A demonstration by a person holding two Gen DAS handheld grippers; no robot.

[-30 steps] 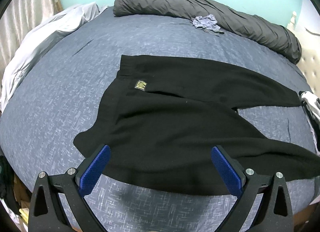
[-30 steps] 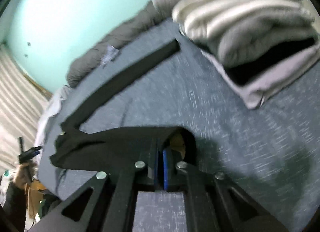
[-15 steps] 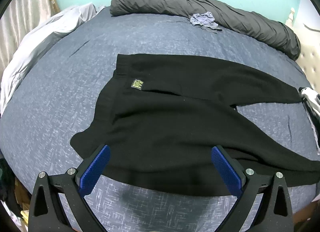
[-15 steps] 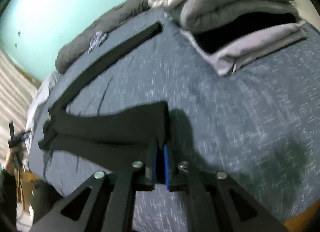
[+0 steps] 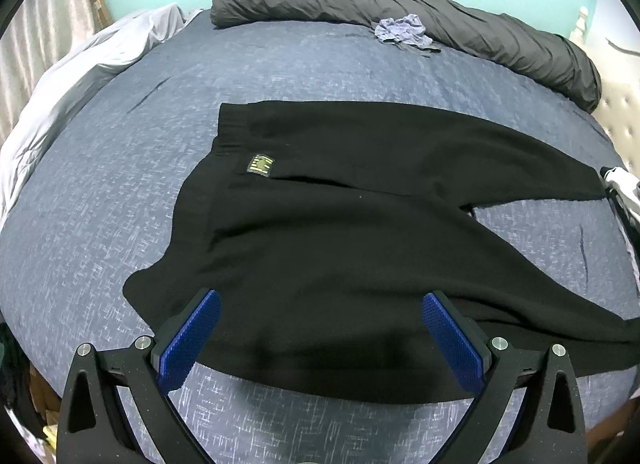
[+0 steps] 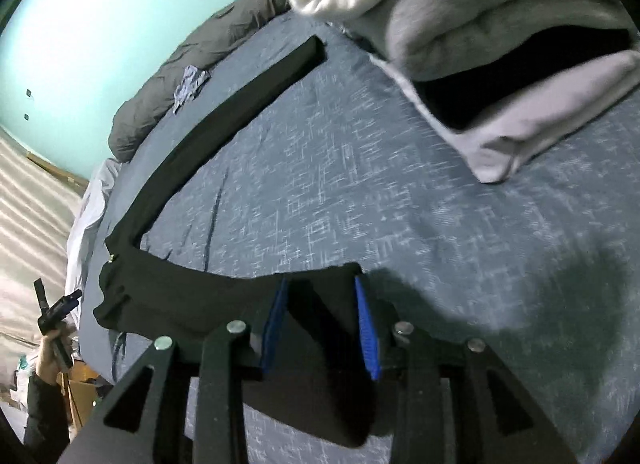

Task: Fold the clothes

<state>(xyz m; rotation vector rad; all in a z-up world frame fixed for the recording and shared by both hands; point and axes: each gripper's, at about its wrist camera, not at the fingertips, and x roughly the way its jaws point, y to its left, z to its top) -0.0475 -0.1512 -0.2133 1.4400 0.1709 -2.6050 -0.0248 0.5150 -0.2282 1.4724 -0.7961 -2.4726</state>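
Black trousers (image 5: pixel 360 224) lie spread along the bed's (image 5: pixel 280 60) near edge. Left tool (image 5: pixel 320 328) hangs wide, empty, over the seat. Right tool (image 6: pixel 320 324) is opening, cuff between pads, unpressed. Advice: release fully, smooth the leg flat, then fold.

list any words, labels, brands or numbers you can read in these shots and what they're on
No text can be read in either view.
Small yellow-green woven label below the waistband of the black trousers: dark markings, too small and blurred to read.
Stack of folded grey and cream clothes: no print shows.
Patterned blue-grey bedspread: pale flecks only, no lettering.
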